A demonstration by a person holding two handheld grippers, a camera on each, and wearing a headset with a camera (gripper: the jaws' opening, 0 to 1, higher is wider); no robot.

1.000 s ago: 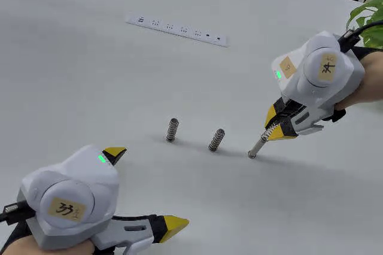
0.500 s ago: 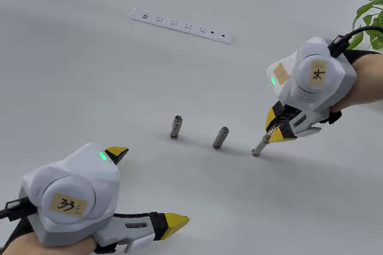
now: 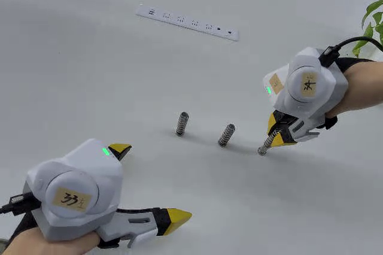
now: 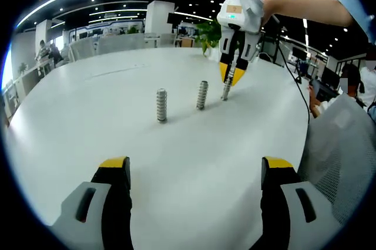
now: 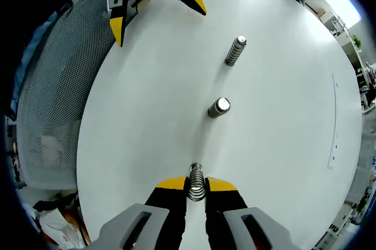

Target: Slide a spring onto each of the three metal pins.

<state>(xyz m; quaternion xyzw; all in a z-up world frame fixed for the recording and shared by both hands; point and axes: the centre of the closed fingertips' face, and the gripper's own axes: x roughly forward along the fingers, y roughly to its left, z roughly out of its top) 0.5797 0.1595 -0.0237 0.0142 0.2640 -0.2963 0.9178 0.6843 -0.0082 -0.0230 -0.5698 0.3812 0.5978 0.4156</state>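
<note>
Spring number three point(image 3: 268, 140) is pinched between the two yellow-tipped jaws of the right gripper point(image 3: 280, 134), which are closed tight on it. Just under those jaws a thin metal pin point(image 3: 262, 150) is seen, and its foot is set on the white table point(image 3: 90, 75). The pin and its spring are tipped a little, with the top leaning toward the right gripper. How far down the pin the spring has been slid cannot be told. Two more pins are seen in a row out in front of the right gripper's jaws. The middle pin point(image 3: 226, 135) is found near the jaws and is wrapped in a spring, and its shiny round top is seen in the right gripper view. The far pin point(image 3: 182, 123) is placed past it and is wrapped in a spring too. Both are stood up almost straight, and they are set well apart from each other. The left gripper point(image 3: 149, 182) is held low near the person, and its jaws are spread wide with nothing between them. All three pins are seen well in front of those jaws, and the far pin is the closest one to them. A long white power strip point(image 3: 187, 22) is laid flat on the table, far beyond both grippers.
</note>
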